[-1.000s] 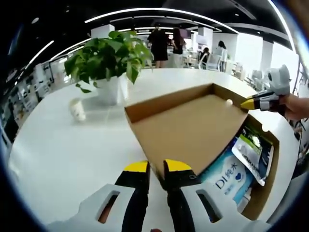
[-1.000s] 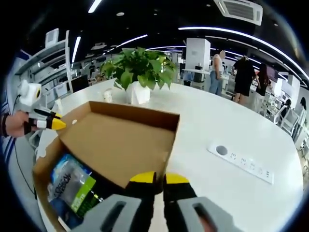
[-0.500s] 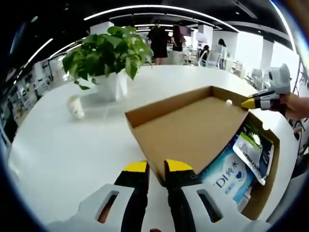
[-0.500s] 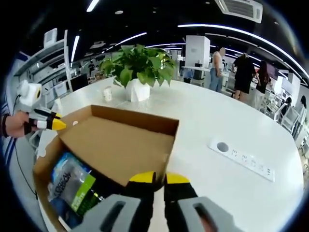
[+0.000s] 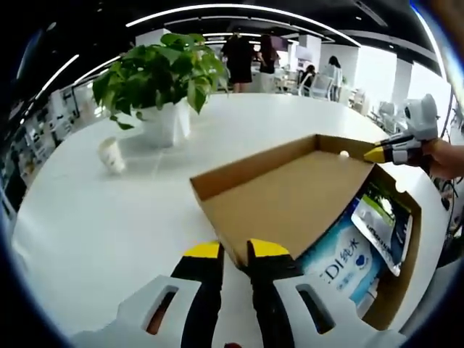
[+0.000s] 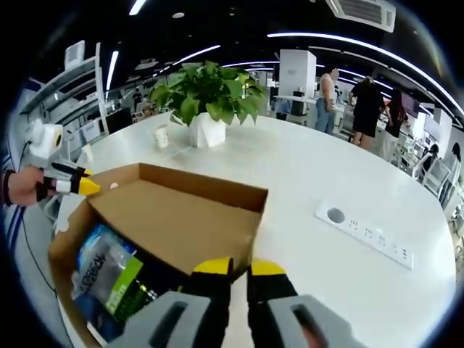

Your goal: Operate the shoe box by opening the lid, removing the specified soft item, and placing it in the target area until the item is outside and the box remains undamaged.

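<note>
With both the left gripper (image 5: 229,250) and right gripper (image 6: 232,268) pinched on the lid (image 5: 286,199) at lower centre, the box (image 6: 69,239) stood half-open, soft packets (image 6: 109,272) unremoved.

The lid (image 6: 181,221) has tipped lower and flatter over the shoe box (image 6: 69,246).

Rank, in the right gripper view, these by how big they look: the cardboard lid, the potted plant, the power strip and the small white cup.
1. cardboard lid, nearest the camera, which enlarges it
2. potted plant
3. power strip
4. small white cup

The plant and cup stand farther back, so their true sizes are unsure.
</note>
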